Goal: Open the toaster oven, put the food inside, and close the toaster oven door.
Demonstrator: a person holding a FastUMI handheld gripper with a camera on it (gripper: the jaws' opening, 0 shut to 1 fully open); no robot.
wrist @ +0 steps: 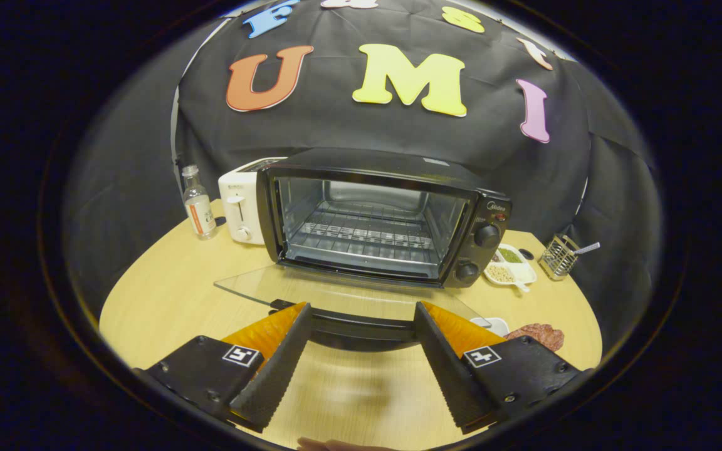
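Toaster oven (386, 213) sits open on wooden table (167, 300), wire rack bare inside, glass door (336, 294) folded flat, white toaster (239, 207) and bottle (198, 203) beside it, divided dish (511, 266) with seeds, meat (539, 335) by right finger, gripper (361, 316) spread wide, flanking door handle (361, 326), holding nothing.

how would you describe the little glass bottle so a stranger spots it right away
Start at the black toaster oven, door open, on the wooden table. A white toaster stands beside it; just past that stands the bottle, the only clear, upright, capped thing there.
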